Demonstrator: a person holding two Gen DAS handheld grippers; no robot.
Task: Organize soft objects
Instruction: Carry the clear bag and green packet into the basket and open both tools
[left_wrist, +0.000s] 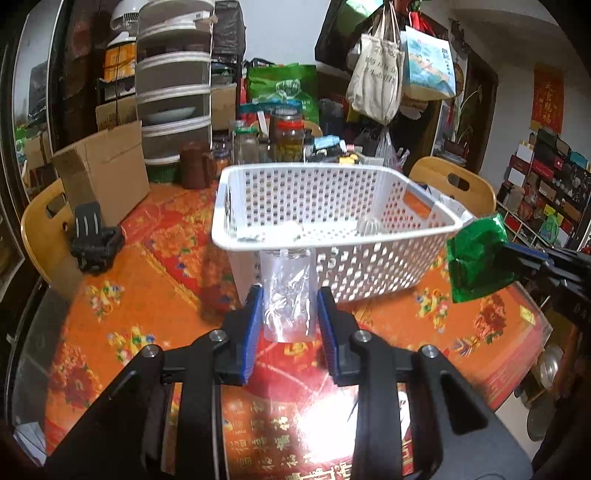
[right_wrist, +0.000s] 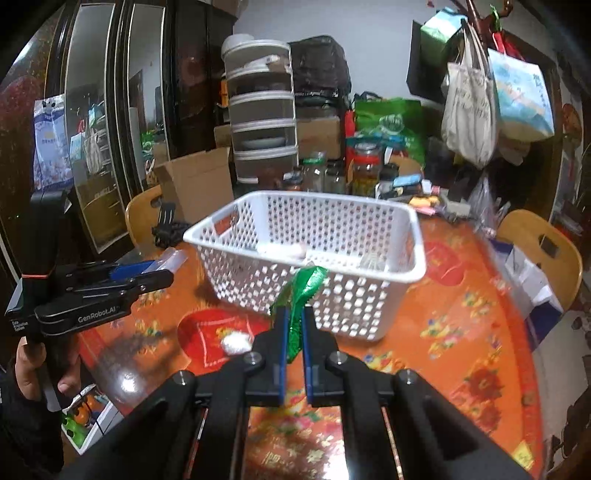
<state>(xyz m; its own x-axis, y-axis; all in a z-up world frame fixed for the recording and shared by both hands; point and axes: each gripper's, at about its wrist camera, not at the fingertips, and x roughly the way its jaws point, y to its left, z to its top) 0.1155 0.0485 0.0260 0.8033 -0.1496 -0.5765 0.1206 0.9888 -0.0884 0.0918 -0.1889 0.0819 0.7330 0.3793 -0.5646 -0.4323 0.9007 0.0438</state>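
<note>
Left gripper (left_wrist: 289, 314) pinches a clear bag (left_wrist: 287, 295), held upright just short of the basket (left_wrist: 369, 236) ahead. Right gripper (right_wrist: 293, 325) is clamped on a green packet (right_wrist: 300, 295), raised before the basket's near wall. A white wad (right_wrist: 236, 341) lies on the table (right_wrist: 461, 332), lower left of the right fingers.

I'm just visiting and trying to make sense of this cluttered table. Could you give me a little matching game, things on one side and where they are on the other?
Things:
1. green foil packet
2. clear plastic bag
3. white basket
4. cardboard box

Places:
A. on the table, left of the basket
B. pinched in the right hand-held gripper
C. middle of the orange tablecloth
D. between the left hand-held gripper fingers

Pairs: 1-B, 2-D, 3-C, 4-A
</note>
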